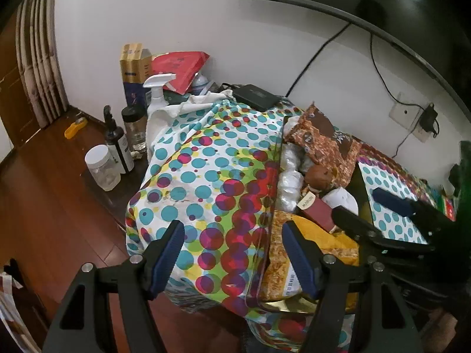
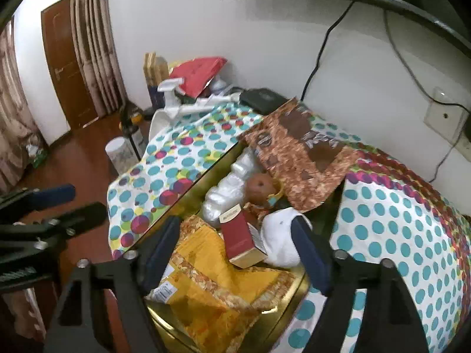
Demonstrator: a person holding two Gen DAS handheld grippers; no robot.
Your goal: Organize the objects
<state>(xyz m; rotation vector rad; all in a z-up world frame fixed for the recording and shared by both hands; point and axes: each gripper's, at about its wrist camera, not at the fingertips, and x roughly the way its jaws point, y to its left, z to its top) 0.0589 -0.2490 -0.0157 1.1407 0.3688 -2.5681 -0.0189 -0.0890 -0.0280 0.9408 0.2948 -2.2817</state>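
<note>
On the far left, beside the polka-dot cloth [image 1: 206, 158], a clear jar with a white lid [image 1: 101, 167], a dark pump bottle [image 1: 116, 142] and a white spray bottle [image 1: 157, 94] stand on the dark wooden surface, well apart from both of your tools. A red bag [image 1: 179, 69] leans against the wall behind them.

Your left gripper [image 1: 232, 253] hangs over the near edge of the cloth with its blue-padded jaws spread wide and nothing between them. Its right finger sits just over the left rim of the gold box [image 2: 164, 317], and its left finger is over the dotted cloth.

Move right and you reach the box itself, sunk between folds of the cloth. A yellow snack packet [image 2: 215, 282] lies at its near end, a red carton [image 2: 238, 235] tilts across the middle, and a white rounded thing [image 2: 276, 235] rests just right of the carton. Farther back lie crumpled white plastic [image 2: 223, 194], a brown round item [image 2: 259, 185] and a brown patterned bag [image 2: 297, 158] leaning over the far rim.

Your right gripper [image 2: 240, 250] points down into the box, jaws parted and clamping nothing. The red carton stands between the fingers without touching either pad, and the white thing lies against the right finger [image 2: 309, 250].
</note>
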